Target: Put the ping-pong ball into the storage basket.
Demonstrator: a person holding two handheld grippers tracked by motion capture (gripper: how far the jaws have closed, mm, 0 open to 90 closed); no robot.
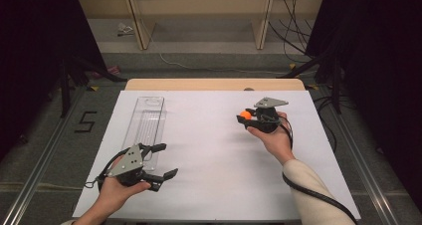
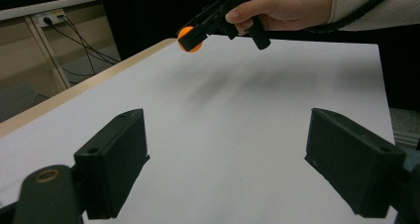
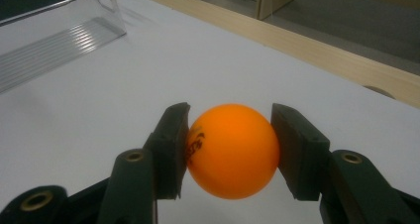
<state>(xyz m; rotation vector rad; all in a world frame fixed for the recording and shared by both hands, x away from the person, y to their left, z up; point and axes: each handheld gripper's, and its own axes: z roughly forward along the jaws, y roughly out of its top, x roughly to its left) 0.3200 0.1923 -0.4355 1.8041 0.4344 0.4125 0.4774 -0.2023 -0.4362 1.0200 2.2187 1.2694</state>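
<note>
While the right claw [image 3: 230,152] pinches an orange ball [image 3: 232,150], the left claw [image 1: 161,160] sits spread wide over the counter [image 1: 219,150].

Largest first: the white counter carries a clear plastic tray [image 1: 145,125] at far left, long axis running away from the person, ribbed floor visible in the right gripper view. Left claw is low at near left, nothing between its jaws. Right claw is raised above the right half, pointing left toward the tray. The ball is round, so no long axis; its black printed mark faces the left pad, partly hidden, can't read it. Pads press both sides.
</note>
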